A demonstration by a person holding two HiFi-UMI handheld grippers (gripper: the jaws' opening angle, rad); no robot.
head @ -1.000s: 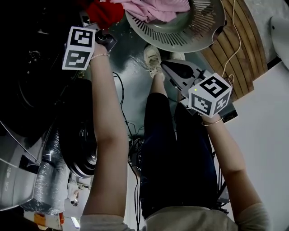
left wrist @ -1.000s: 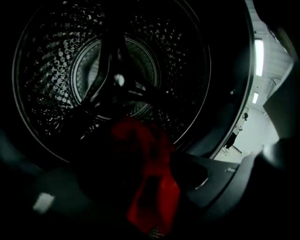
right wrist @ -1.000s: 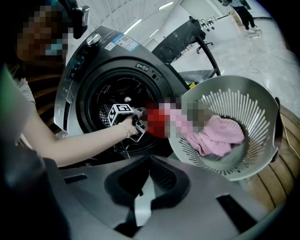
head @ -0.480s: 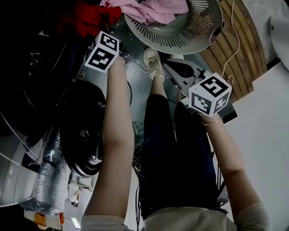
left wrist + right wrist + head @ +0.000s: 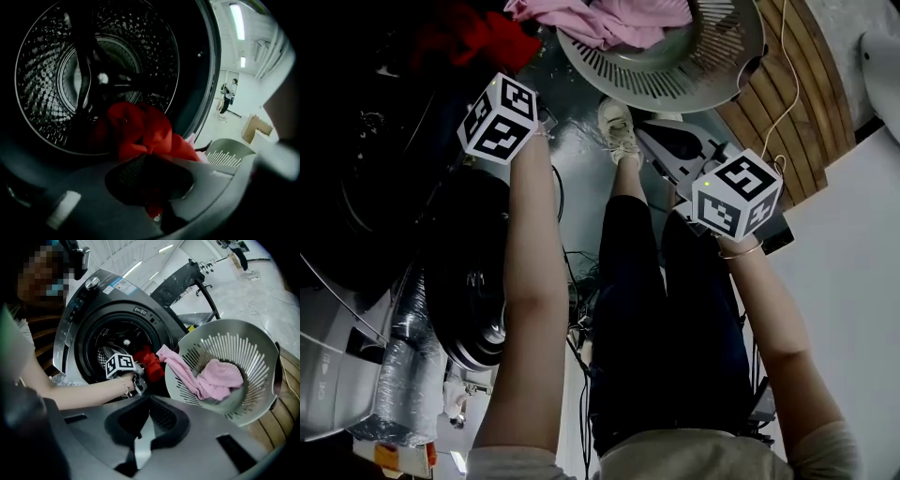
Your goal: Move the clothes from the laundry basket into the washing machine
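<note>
The red garment [image 5: 140, 129] lies bunched at the mouth of the washing machine drum [image 5: 56, 70], its near end running down into my left gripper [image 5: 154, 206]. Those jaws are closing, and a strip of red cloth shows pinched between them. From the right gripper view, the left gripper [image 5: 139, 384] sits at the machine's opening beside the red garment [image 5: 150, 364]. The grey laundry basket [image 5: 248, 380] holds pink clothes [image 5: 218, 376], one sleeve draped over its rim. My right gripper [image 5: 140, 446] is shut and empty, held back over the floor [image 5: 649, 137].
The washer's round door [image 5: 469, 281] hangs open at the left, with a foil duct [image 5: 403, 356] below it. The person's legs and shoe [image 5: 617, 122] stand between the arms. Cables cross the floor, and wooden boards [image 5: 787, 103] lie at the right.
My left gripper swung right and rolled at the machine's opening. The red garment shifted left, deeper into the dark mouth. The right gripper stayed still.
</note>
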